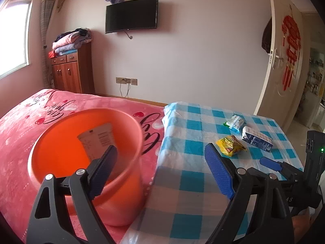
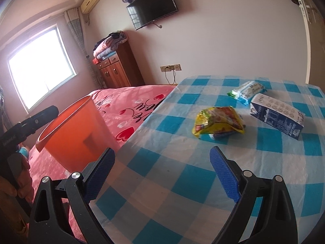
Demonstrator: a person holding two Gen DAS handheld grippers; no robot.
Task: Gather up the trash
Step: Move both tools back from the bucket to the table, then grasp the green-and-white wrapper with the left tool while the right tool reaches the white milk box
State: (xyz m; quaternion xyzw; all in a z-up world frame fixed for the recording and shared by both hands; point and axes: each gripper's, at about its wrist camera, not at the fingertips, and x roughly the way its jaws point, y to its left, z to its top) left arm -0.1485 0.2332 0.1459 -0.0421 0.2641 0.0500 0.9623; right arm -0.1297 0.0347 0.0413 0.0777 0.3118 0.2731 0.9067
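An orange bin (image 1: 61, 152) stands on the pink bed, left of the checked table, with a flat paper package (image 1: 97, 140) inside; the bin also shows in the right wrist view (image 2: 81, 134). On the table lie a yellow snack wrapper (image 1: 230, 145) (image 2: 218, 122), a dark blue carton (image 1: 257, 139) (image 2: 278, 117) and a white-blue tissue pack (image 1: 235, 122) (image 2: 246, 91). My left gripper (image 1: 160, 158) is open and empty, between bin and table. My right gripper (image 2: 162, 162) is open and empty over the table, short of the wrapper; it also shows in the left wrist view (image 1: 272, 163).
The blue-white checked tablecloth (image 2: 182, 172) covers the table beside the pink bed (image 1: 24, 118). A wooden cabinet (image 1: 69, 73) with folded blankets stands by the far wall under a TV (image 1: 131, 15). A white door (image 1: 284, 61) is at the right.
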